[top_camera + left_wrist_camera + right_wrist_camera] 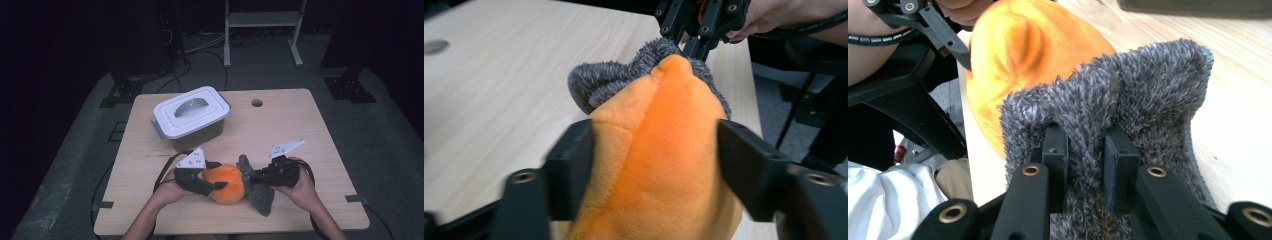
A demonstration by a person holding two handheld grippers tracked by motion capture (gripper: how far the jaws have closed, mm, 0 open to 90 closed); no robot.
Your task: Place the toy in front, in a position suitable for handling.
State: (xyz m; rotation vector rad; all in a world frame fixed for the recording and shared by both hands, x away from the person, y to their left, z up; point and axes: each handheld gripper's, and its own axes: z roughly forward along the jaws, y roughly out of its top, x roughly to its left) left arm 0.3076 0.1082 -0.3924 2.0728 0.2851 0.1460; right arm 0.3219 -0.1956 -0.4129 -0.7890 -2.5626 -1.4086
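High view: both grippers work at the table's (pixel 280 107) 6 o'clock edge. Left gripper (pixel 216 176) clamps the orange plush (pixel 227 183); right gripper (pixel 254 177), at its 3 o'clock, pinches the grey furry piece (pixel 260 196). White lidded box (pixel 191 113) sits at 11 o'clock.

Left gripper view: jaws press both flanks of the orange plush (pixel 659 160).

Right gripper view: jaws nip a fold of grey fur (pixel 1128 95).

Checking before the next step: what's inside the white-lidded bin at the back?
Only its shut white lid and grey handle show; the contents of the bin are covered.
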